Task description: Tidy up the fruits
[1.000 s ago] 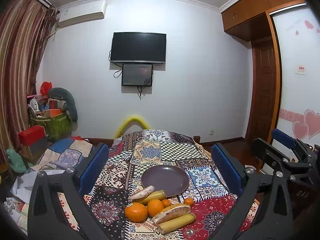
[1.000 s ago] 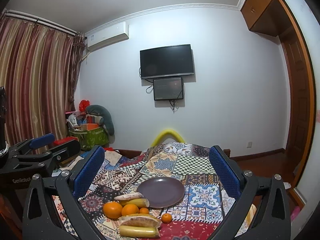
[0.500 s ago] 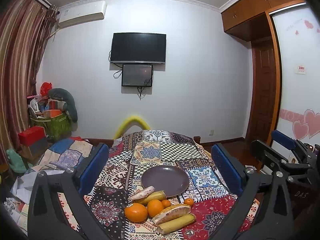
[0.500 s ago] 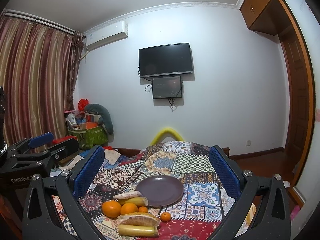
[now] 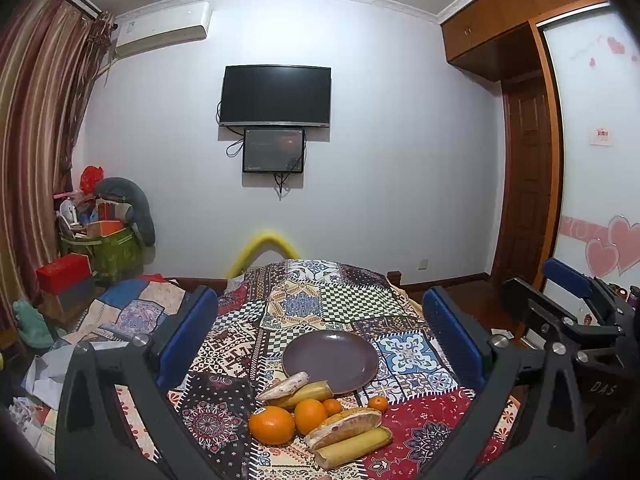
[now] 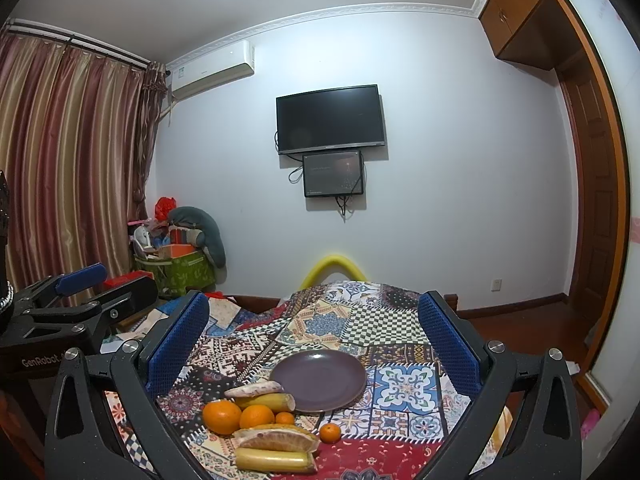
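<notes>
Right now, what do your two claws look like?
Both claws are black frames with silver screws and two flat fingers padded in bumpy blue rubber. The left claw matches the right claw. Seen from the side, the left one has white "GenRobot" lettering, and the right one has faint letters too.

Left tongs (image 5: 320,344) matte black angular frames, blue ribbed pads (image 5: 188,336), silver screws, right tongs (image 6: 312,344) alike, blue textured pads, white GenRobot lettering at nine o'clock
</notes>
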